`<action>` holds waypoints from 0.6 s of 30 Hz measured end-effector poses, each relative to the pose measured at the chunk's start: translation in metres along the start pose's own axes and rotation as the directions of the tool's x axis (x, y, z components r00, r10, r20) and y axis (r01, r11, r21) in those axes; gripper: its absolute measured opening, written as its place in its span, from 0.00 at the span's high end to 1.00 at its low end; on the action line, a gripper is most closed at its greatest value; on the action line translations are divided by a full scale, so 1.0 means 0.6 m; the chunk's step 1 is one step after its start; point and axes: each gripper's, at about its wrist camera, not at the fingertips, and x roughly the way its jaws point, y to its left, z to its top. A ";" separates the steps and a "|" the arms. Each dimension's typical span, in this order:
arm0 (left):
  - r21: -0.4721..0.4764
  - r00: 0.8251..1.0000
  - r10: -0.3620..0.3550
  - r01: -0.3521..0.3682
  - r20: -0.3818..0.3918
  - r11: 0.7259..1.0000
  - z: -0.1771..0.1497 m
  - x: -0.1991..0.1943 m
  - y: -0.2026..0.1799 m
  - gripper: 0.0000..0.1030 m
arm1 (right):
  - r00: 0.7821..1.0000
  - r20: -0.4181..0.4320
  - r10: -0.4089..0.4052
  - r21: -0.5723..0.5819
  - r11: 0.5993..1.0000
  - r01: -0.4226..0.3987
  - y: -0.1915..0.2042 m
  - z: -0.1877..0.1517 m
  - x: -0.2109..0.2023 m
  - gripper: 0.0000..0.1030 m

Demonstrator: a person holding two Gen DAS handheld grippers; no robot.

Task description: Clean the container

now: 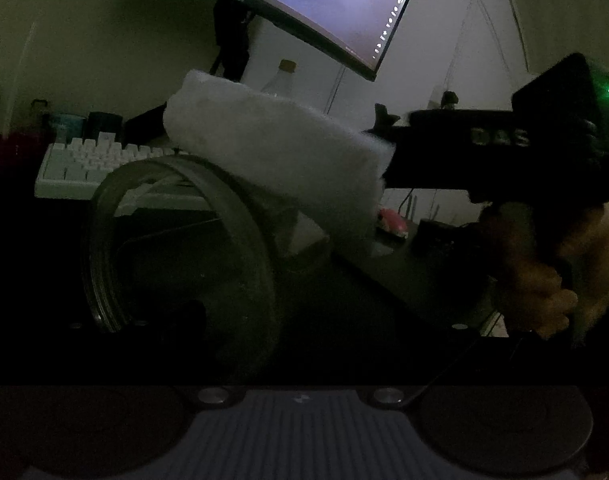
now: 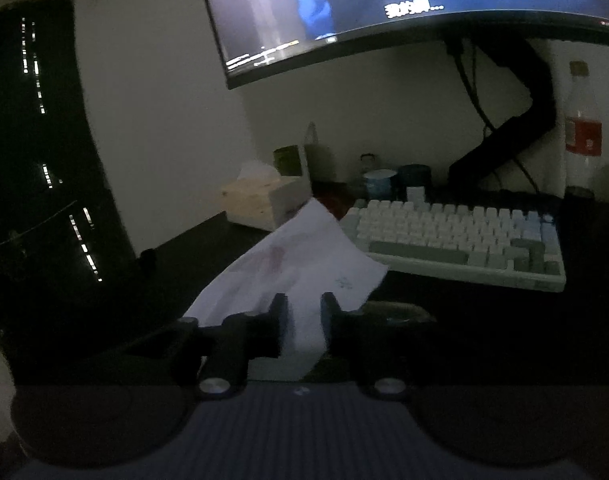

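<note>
A clear round glass container (image 1: 176, 248) is being held tilted close before the left gripper, whose jaws cannot be made out, while a crumpled white tissue (image 2: 300, 272) is being loosely flanked by the partly parted right gripper (image 2: 303, 320).

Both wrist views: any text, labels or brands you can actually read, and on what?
"DAS", faintly, on the side of the right gripper.
Monitor: white Chinese caption ending "...", too blurred to read.
Bottle: red label, print illegible.
Keyboard: key legends too small.
</note>
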 end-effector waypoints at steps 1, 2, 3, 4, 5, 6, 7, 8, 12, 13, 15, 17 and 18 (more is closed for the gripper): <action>-0.003 1.000 -0.003 0.003 0.001 1.000 0.000 0.000 0.001 0.00 | 1.000 -0.009 -0.011 -0.032 0.999 0.010 0.004 -0.001 -0.002 0.75; -0.005 1.000 -0.004 0.004 0.001 1.000 -0.001 0.000 0.002 0.00 | 1.000 -0.016 -0.026 -0.055 0.998 0.025 0.007 -0.002 -0.005 0.73; -0.008 1.000 -0.005 0.005 0.002 1.000 -0.001 0.000 0.003 0.00 | 0.999 -0.021 -0.045 -0.070 0.997 0.044 0.009 -0.001 -0.008 0.72; -0.008 1.000 -0.005 0.005 0.002 1.000 -0.001 0.000 0.003 0.00 | 0.998 -0.026 -0.065 -0.085 0.994 0.062 0.011 -0.001 -0.011 0.72; -0.006 1.000 -0.004 0.004 0.003 1.000 -0.002 0.000 0.003 0.00 | 0.997 -0.016 -0.078 -0.080 0.994 0.076 0.009 0.001 -0.016 0.70; -0.004 1.000 -0.002 0.002 0.002 1.000 -0.002 0.001 0.002 0.00 | 0.997 0.004 -0.076 -0.050 0.996 0.076 0.005 0.005 -0.021 0.68; -0.002 1.000 0.000 0.000 0.002 1.000 -0.003 0.002 0.001 0.00 | 0.998 0.022 -0.057 -0.006 0.998 0.057 -0.001 0.010 -0.024 0.56; 0.000 1.000 0.004 -0.004 0.002 1.000 -0.003 0.002 0.000 0.00 | 0.999 0.039 -0.028 0.050 0.998 0.026 -0.007 0.015 -0.024 0.38; 0.015 1.000 0.014 -0.014 0.001 1.000 -0.005 0.004 -0.004 0.00 | 0.998 0.054 0.040 0.182 0.982 -0.049 -0.023 0.023 0.003 0.25; 0.017 1.000 0.015 -0.015 0.001 1.000 -0.005 0.004 -0.005 0.00 | 0.999 0.040 0.027 0.172 0.985 -0.033 -0.022 0.021 0.014 0.25; 0.019 1.000 0.013 -0.013 0.002 1.000 -0.006 0.003 -0.005 0.00 | 0.999 0.033 0.005 0.113 0.994 -0.009 -0.015 0.013 0.029 0.25; 0.020 1.000 0.009 -0.009 0.003 1.000 -0.006 0.003 -0.003 0.00 | 0.998 0.039 -0.044 0.015 0.999 0.043 -0.002 0.005 0.034 0.44; 0.018 1.000 0.007 -0.007 0.003 1.000 -0.006 0.002 -0.002 0.00 | 0.996 0.050 -0.068 -0.029 0.997 0.070 0.005 0.001 0.033 0.56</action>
